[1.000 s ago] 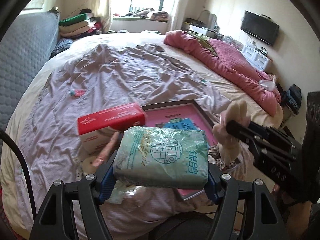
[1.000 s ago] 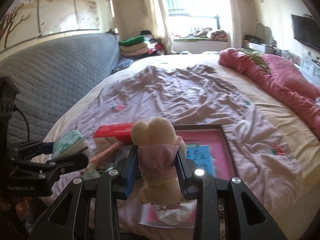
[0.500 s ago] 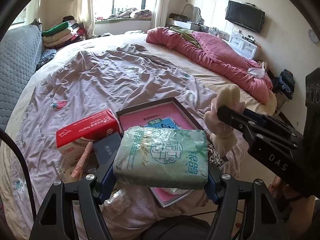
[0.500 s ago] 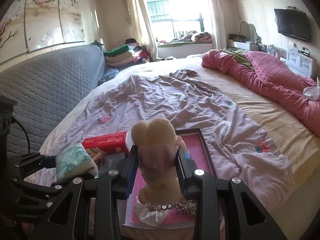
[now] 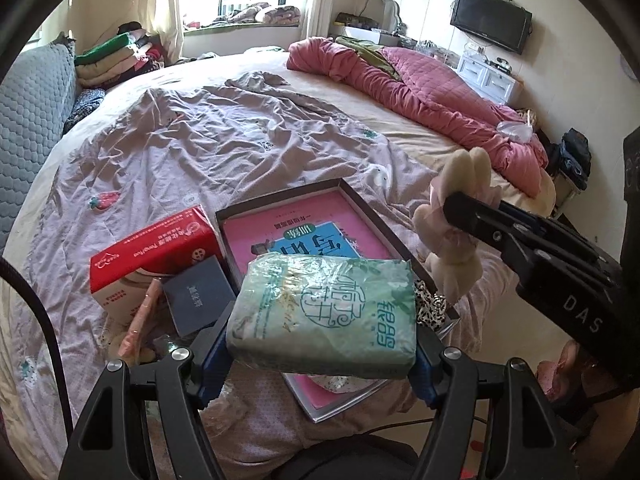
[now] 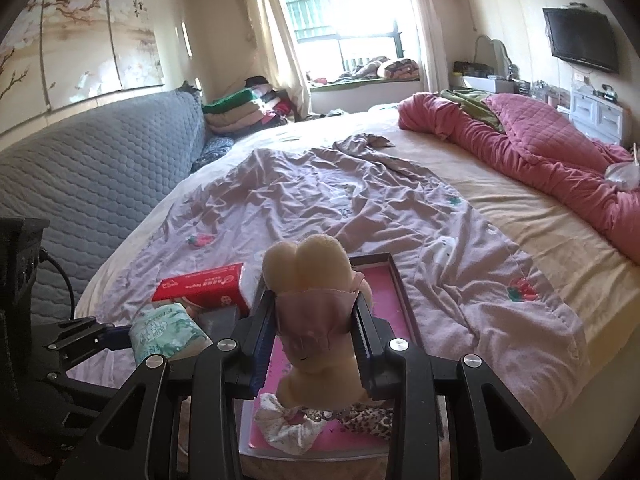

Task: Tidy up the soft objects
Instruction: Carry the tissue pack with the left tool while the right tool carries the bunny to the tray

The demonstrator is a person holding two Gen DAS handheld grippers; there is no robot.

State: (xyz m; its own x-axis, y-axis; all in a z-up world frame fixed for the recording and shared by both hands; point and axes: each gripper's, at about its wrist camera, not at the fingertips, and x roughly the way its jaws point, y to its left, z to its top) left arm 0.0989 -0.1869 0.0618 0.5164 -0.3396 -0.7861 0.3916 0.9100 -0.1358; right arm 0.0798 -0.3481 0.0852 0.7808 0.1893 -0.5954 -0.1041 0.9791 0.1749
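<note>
My left gripper (image 5: 320, 344) is shut on a green soft tissue pack (image 5: 324, 312) and holds it above the bed's near edge; it also shows in the right wrist view (image 6: 166, 334). My right gripper (image 6: 314, 340) is shut on a cream plush rabbit in a pink dress (image 6: 312, 300), held above the pink tray; the rabbit also shows in the left wrist view (image 5: 456, 232). A pink book in a dark-framed tray (image 5: 352, 204) lies below both. Scrunchies (image 6: 288, 428) lie at the tray's near end.
A red tissue box (image 5: 156, 248), a dark blue card case (image 5: 198, 300) and a pink tube (image 5: 138, 320) lie left of the tray on the lilac sheet (image 5: 224, 136). A red quilt (image 5: 420, 96) lies along the bed's right side, a grey headboard (image 6: 92, 176) at the left.
Both grippers have drawn back and risen from the bed with their objects still held. More of the tray, card case and bed now shows.
</note>
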